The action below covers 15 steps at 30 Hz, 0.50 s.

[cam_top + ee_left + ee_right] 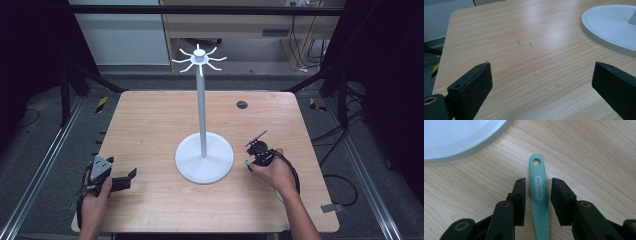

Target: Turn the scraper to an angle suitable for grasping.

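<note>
Wooden table (150,125): light grain, rounded corners, a dark round plug (242,104) near its far edge. White stand (202,125): round base at table centre, upright pole, radiating hooks at the top. Left gripper (131,176): near the front left corner, resting low in the person's left hand (95,197), jaws spread wide over bare wood with nothing between them. Right gripper (537,195): just right of the stand's base, jaws narrowly parted, straddling a green handle (539,195) that lies flat on the table. Small gaps show on both sides of the handle, so no contact is confirmed. The handle carries a hanging hole and a pale label; its end points toward the base.
</note>
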### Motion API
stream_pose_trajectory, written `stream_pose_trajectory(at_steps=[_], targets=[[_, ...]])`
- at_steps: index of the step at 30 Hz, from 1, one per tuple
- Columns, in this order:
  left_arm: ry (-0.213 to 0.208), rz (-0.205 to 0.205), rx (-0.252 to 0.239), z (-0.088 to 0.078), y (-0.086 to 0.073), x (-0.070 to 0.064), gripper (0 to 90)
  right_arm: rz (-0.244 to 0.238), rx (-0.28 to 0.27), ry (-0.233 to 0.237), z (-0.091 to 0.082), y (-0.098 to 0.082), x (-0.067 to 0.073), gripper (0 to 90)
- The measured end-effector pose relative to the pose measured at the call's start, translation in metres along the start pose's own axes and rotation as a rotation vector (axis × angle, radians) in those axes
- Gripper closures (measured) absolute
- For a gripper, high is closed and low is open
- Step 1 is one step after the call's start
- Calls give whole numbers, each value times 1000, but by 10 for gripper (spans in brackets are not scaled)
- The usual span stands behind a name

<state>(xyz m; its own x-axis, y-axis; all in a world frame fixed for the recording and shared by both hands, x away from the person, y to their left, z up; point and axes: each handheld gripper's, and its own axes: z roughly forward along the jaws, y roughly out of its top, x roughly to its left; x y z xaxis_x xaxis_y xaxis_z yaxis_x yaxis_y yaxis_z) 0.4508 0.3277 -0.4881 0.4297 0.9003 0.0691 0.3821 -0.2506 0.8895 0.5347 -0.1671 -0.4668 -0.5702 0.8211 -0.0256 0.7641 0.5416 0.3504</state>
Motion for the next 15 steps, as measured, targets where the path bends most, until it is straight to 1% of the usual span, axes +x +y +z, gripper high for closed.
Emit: stream_pose_trajectory(at_steps=[2, 3, 4, 7, 9, 13, 15], targets=[[-1, -1, 0, 0, 0, 0, 27, -5, -2, -4, 1, 0, 0, 656], [1, -1, -1, 0, 0, 1, 27, 9, 4, -1, 0, 1, 1, 662], [1, -4, -3, 0, 0, 1, 28, 0, 5, 6, 1, 1, 0, 668], [-1, -3, -2, 0, 0, 1, 28, 1, 13, 10, 3, 1, 0, 682], [-5, 2, 1, 0, 0, 0, 28, 6, 16, 4, 4, 1, 1, 694], [-7, 5, 1, 1, 0, -1, 30, 6, 22, 6, 3, 2, -1, 722], [-7, 6, 2, 1, 0, -2, 30, 0, 28, 17, 3, 3, -3, 727]])
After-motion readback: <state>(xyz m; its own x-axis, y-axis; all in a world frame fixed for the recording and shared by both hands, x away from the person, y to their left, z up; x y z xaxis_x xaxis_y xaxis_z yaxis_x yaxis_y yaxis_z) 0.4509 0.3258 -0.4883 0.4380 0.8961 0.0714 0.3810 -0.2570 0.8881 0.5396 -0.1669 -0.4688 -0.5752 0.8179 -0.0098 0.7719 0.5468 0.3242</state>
